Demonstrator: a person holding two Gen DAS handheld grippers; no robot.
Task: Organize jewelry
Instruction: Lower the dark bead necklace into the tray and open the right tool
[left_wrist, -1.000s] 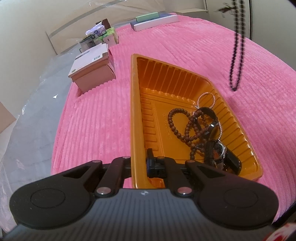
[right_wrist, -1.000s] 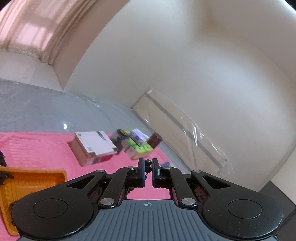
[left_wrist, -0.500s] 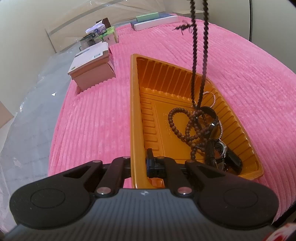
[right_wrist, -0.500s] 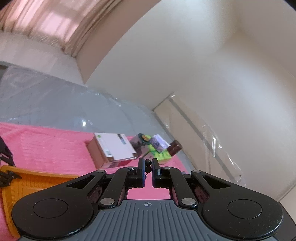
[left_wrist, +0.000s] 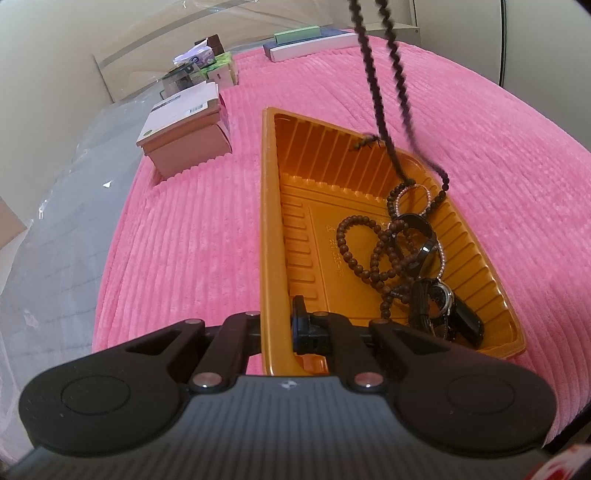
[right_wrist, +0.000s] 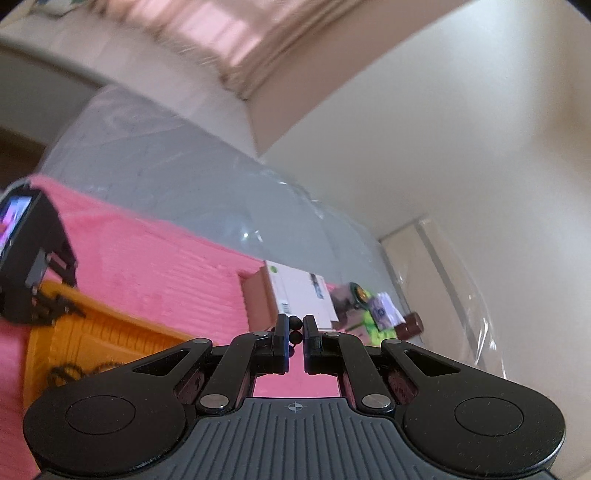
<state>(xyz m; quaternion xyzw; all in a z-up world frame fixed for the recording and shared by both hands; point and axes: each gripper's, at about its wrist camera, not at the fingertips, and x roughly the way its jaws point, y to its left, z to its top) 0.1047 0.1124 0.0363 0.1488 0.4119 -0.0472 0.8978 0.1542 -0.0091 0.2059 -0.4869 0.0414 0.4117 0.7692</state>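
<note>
An orange tray (left_wrist: 273, 229) lies on the pink ribbed cover. In it are a brown bead strand (left_wrist: 365, 258), a pink bead bracelet (left_wrist: 397, 195), black bangles and a watch (left_wrist: 439, 299). My left gripper (left_wrist: 280, 325) is shut on the tray's near rim. A long black bead necklace (left_wrist: 376, 85) hangs from above, its lower end resting in the tray. My right gripper (right_wrist: 295, 328) is shut on the black beads (right_wrist: 294, 325) of this necklace, above the tray (right_wrist: 110, 328).
A pink box with a white lid (left_wrist: 184, 129) stands left of the tray, with small packets (left_wrist: 199, 70) behind it. Flat boxes (left_wrist: 306, 40) lie at the far edge. The left gripper's body (right_wrist: 29, 254) shows at the left of the right wrist view.
The hanging necklace has swung left from beside the tray to over it and come down, so its lower end now lies among the jewelry. The left gripper stays on the rim.
</note>
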